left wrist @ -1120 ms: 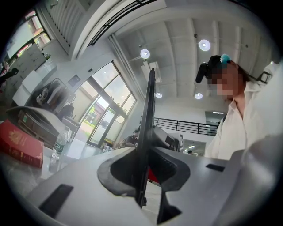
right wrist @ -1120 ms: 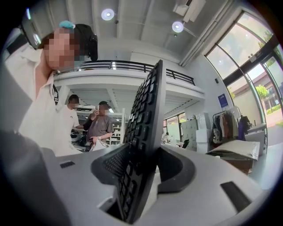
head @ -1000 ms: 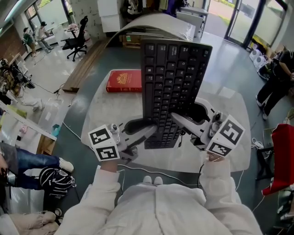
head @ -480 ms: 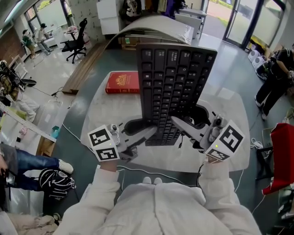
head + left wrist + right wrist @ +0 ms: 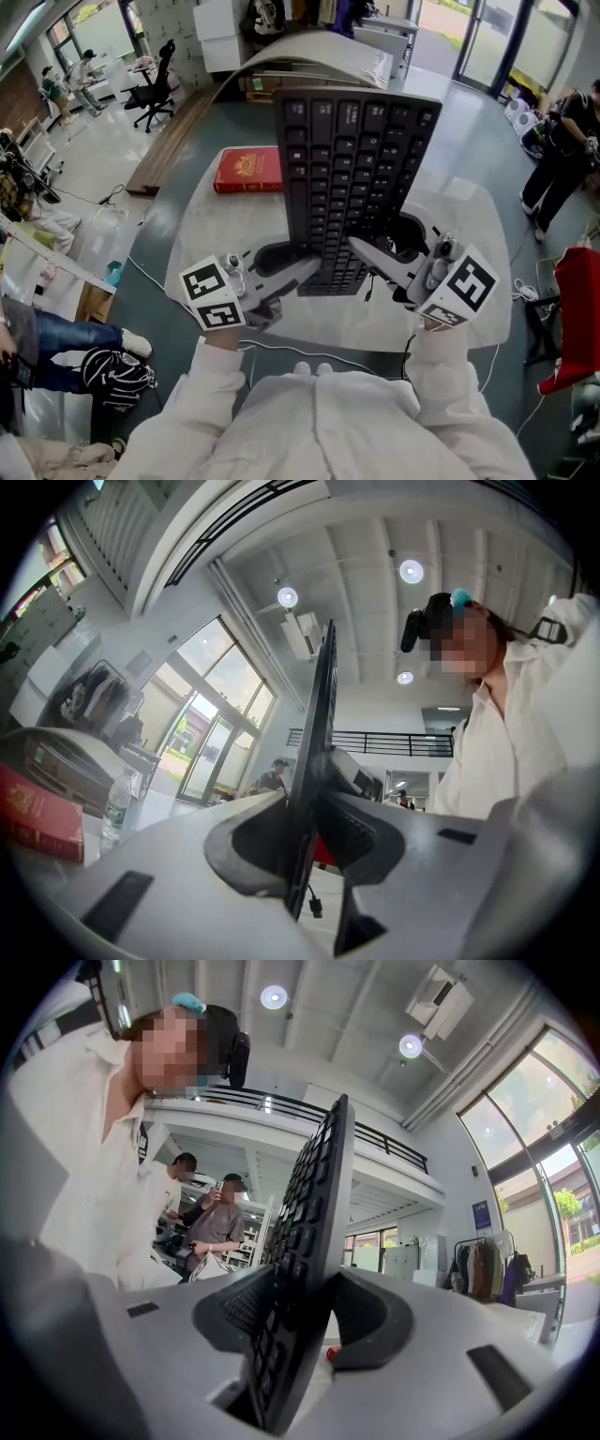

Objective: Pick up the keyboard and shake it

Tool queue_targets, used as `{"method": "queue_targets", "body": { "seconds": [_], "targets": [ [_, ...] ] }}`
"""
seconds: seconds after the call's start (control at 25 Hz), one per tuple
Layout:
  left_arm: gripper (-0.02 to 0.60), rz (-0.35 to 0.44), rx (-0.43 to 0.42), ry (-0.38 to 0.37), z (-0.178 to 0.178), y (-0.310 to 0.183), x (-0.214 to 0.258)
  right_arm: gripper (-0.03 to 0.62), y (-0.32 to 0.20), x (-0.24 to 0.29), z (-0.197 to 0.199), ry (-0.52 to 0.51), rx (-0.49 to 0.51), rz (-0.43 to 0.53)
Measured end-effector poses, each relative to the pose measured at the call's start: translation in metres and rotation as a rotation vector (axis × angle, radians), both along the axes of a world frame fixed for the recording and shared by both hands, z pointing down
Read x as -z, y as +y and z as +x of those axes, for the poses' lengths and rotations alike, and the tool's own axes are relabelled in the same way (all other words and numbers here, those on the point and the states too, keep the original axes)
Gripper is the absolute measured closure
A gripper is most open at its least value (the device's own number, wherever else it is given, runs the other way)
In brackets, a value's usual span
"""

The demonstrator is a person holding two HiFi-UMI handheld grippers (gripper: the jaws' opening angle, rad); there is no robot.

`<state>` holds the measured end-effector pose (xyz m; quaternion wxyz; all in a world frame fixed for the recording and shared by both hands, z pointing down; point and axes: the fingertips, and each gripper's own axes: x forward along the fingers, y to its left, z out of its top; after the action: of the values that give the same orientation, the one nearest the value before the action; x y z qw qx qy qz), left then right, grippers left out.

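Now: keyboard's [image 5: 352,178] long axis runs up mid-frame; left gripper [image 5: 296,270] and right gripper [image 5: 373,253] both clamp its lower end.

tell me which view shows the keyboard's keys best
The head view: the keyboard shows most of its key face there. The right gripper view sees the keys at a steep slant; the left gripper view catches only its thin edge.

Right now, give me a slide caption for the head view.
Left tool and right tool clamp the black keyboard, lifted above the table, red book beyond.
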<state>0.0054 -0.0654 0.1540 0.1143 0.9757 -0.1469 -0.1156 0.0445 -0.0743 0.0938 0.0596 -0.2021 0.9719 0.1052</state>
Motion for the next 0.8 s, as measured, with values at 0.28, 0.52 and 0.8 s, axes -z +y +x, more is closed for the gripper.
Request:
{"method": "queue_targets", "body": {
  "seconds": [0.28, 0.52, 0.8],
  "targets": [
    [0.485, 0.012, 0.013, -0.006, -0.001, -0.0002, 0.0026, 0.391, 0.002, 0.0027, -0.0016, 0.012, 0.001, 0.013],
    [0.485, 0.013, 0.018, -0.006, 0.0, -0.0011, 0.0003, 0.391, 0.0011, 0.0005, -0.0005, 0.008, 0.002, 0.01],
    [0.485, 0.008, 0.023, 0.007, -0.0012, -0.0011, 0.0013, 0.391, 0.0005, 0.0017, -0.0023, 0.015, -0.002, 0.002]
  ]
}}
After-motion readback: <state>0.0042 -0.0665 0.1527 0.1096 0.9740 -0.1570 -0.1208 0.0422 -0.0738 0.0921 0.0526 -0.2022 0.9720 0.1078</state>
